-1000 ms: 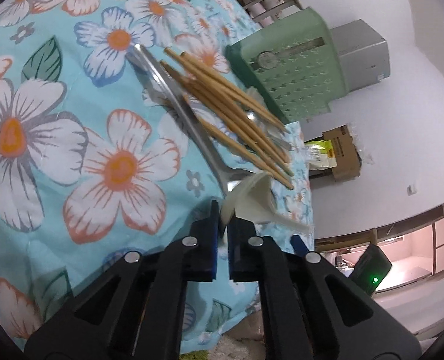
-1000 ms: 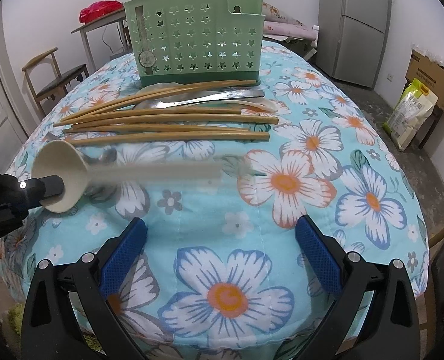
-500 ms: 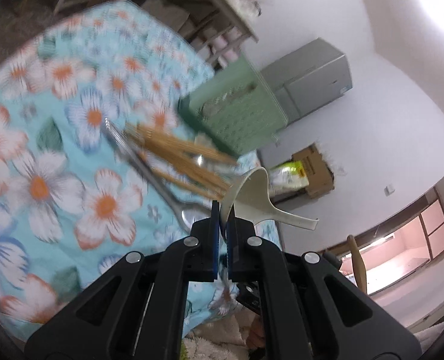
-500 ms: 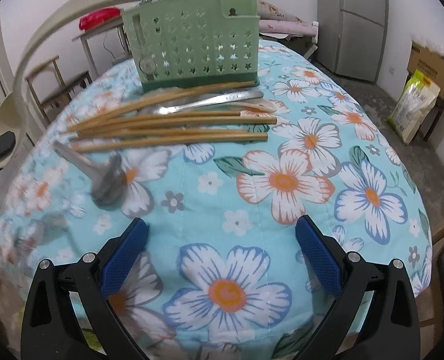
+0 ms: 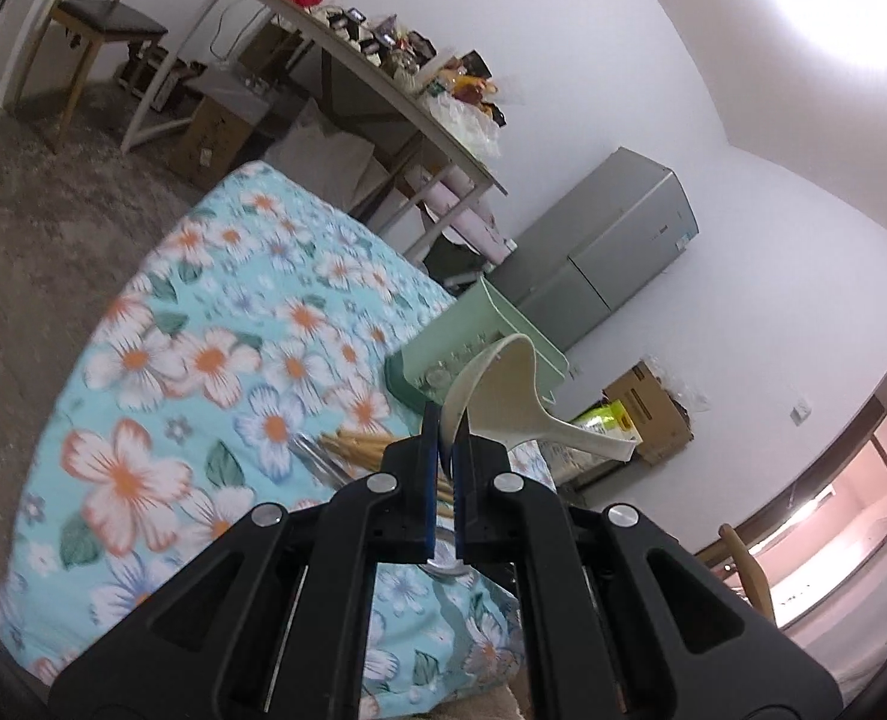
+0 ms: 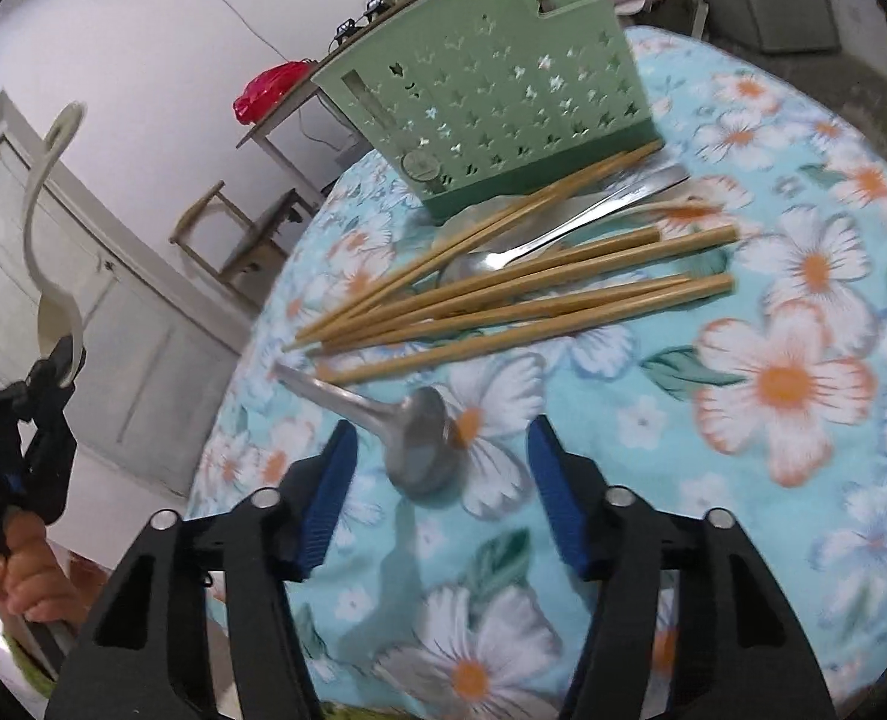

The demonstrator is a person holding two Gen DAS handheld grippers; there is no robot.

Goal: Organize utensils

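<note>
From the left wrist, the left tongs (image 5: 447,450) were clenched on the bowl rim of a white spoon (image 5: 503,396), held in the air with a green caddy (image 5: 473,342) beyond it.

From the right wrist, the right tongs (image 6: 440,474) stood released above the table (image 6: 803,480), a metal spoon (image 6: 419,444) lying between their pads, with chopsticks (image 6: 503,300) farther ahead.

A turquoise cloth (image 6: 713,480) printed with white and orange flowers covers the counter. On it stand a mint-green caddy (image 6: 503,90) pierced with star cutouts, tan wooden chopsticks (image 6: 503,300) and a silver ladle (image 6: 407,438). A cream spoon (image 5: 503,396) sits between blue pads (image 5: 428,480) on a black claw (image 5: 441,438).
</note>
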